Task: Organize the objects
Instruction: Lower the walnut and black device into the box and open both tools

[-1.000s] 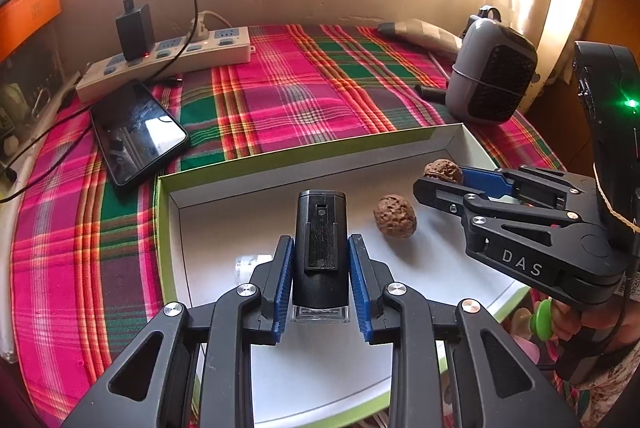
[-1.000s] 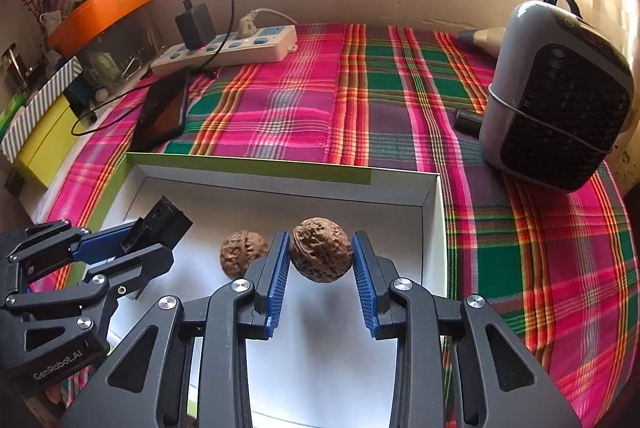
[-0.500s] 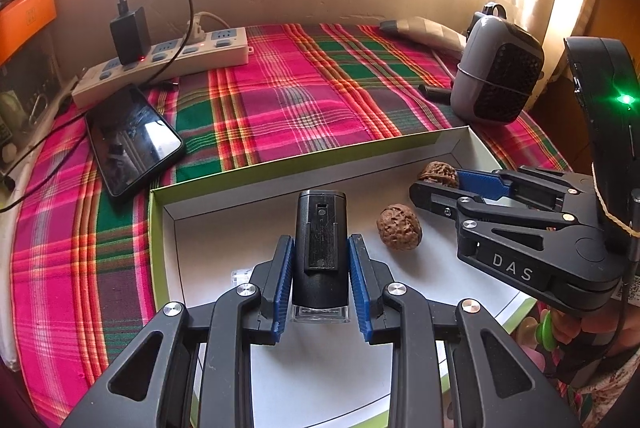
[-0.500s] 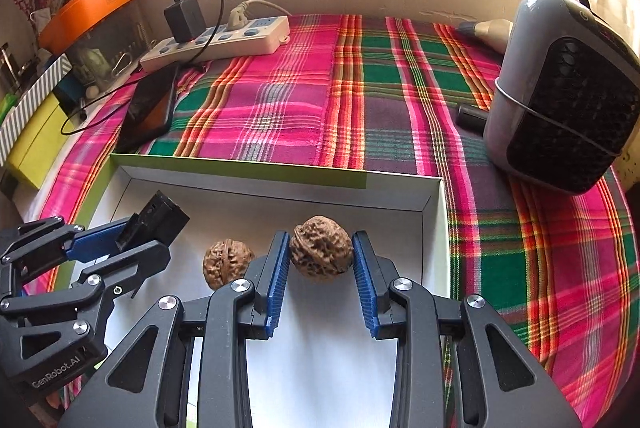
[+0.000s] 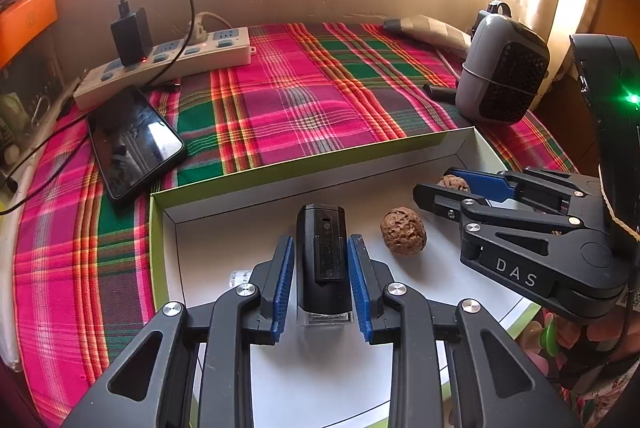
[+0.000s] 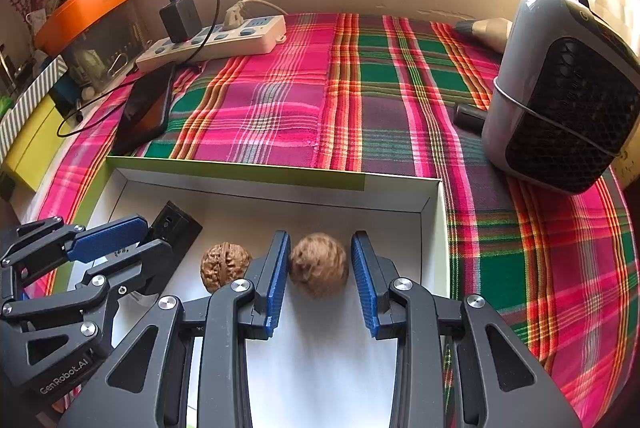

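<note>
A white box with a green rim (image 5: 280,167) lies on the plaid cloth; it also shows in the right wrist view (image 6: 240,173). My left gripper (image 5: 321,244) holds a black rectangular device (image 5: 323,260) between its blue pads, inside the box. My right gripper (image 6: 320,246) has its jaws slightly apart around a walnut (image 6: 319,264); the walnut looks blurred and touches only the left pad. A second walnut (image 5: 403,231) lies on the box floor between the grippers, and shows in the right wrist view (image 6: 224,265).
A phone (image 5: 134,139) lies on the cloth left of the box. A power strip (image 5: 168,65) with a charger sits at the back left. A grey heater (image 6: 560,91) stands at the right, with a small dark cylinder (image 6: 468,117) beside it.
My right gripper's jaws have parted and the walnut has dropped lower between them. Both grippers sank a little toward the box floor. The left gripper keeps its hold on the black device.
</note>
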The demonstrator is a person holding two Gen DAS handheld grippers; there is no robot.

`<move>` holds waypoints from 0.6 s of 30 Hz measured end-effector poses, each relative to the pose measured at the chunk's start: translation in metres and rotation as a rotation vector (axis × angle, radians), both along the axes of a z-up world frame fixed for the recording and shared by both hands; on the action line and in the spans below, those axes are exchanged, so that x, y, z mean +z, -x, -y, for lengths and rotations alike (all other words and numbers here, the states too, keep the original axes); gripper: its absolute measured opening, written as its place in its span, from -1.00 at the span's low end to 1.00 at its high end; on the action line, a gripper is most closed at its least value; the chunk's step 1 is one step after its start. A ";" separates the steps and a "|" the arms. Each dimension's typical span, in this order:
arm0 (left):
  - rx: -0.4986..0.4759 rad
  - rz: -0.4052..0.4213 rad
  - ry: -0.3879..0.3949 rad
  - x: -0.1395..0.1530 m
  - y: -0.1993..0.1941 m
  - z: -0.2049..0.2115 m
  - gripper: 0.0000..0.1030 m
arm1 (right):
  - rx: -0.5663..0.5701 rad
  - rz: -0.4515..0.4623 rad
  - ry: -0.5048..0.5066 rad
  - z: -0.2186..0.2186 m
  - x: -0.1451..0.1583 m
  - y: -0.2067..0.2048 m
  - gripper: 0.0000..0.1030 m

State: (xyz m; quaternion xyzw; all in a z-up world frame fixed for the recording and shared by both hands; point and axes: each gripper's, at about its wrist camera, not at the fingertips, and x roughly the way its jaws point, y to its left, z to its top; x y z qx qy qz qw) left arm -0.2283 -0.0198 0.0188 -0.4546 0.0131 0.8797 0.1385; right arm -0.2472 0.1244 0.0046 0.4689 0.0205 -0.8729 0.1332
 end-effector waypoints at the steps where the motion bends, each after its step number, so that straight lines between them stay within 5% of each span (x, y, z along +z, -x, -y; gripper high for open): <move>1: -0.001 0.000 0.000 0.000 0.000 0.000 -0.51 | -0.001 0.000 0.002 0.000 0.000 0.000 -0.36; 7: 0.001 0.001 0.000 0.000 0.000 0.000 -0.51 | -0.011 -0.006 0.012 -0.002 0.002 0.000 -0.31; 10: 0.005 0.002 -0.002 0.001 -0.001 0.002 -0.51 | -0.015 -0.013 0.025 -0.002 0.004 -0.002 -0.07; 18: -0.002 -0.015 -0.018 0.010 -0.015 0.006 -0.50 | -0.007 -0.033 0.049 -0.001 0.012 -0.014 -0.05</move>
